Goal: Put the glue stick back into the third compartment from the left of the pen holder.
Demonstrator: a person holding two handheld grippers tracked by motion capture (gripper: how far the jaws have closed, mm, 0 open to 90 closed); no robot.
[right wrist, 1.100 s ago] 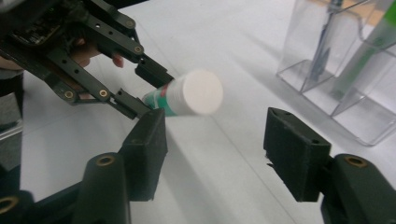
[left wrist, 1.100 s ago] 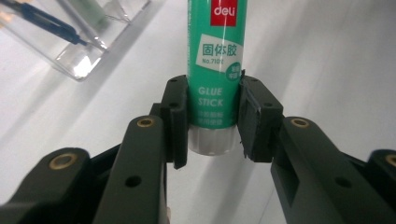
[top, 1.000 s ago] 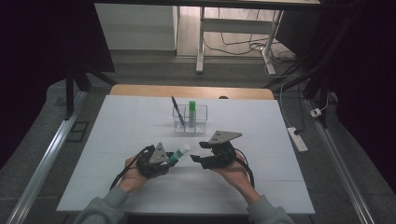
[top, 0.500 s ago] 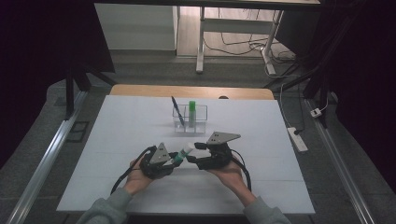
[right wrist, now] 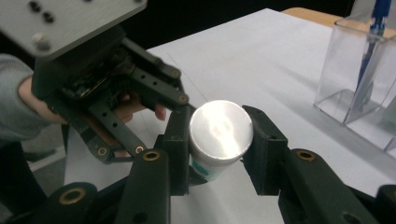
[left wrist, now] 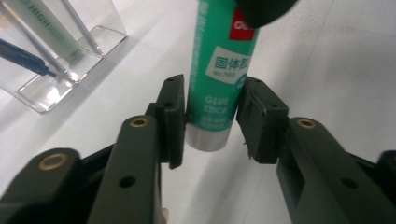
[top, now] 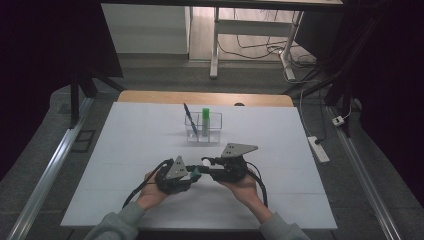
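Near the front middle of the white table [top: 125, 150], the 2 grippers met tip to tip around a green glue stick [left wrist: 223, 70], well short of the clear holder [top: 204, 131] farther back that kept a blue pen [top: 189, 119] and a green marker [top: 205, 120].

Half a second earlier the right gripper [top: 206, 163] stood wide beside the stick; its jaws had just been closing, and in the right gripper view the stick's silver end [right wrist: 221, 129] sat between them, the left pad against it and the right pad close at its edge, so it looked clenched on that end, though only lightly.

The left gripper [top: 196, 172], which had been clamped on the other end, had just been opening. In the left gripper view 1 pad still touched the label while the other stood a little off the tube, so that gripper read as released.

By my judgement this was a handover caught midway: the stick was passing from left to right. If the left backed away before the right pad seated fully, the smooth tube could tip or drop onto the table.
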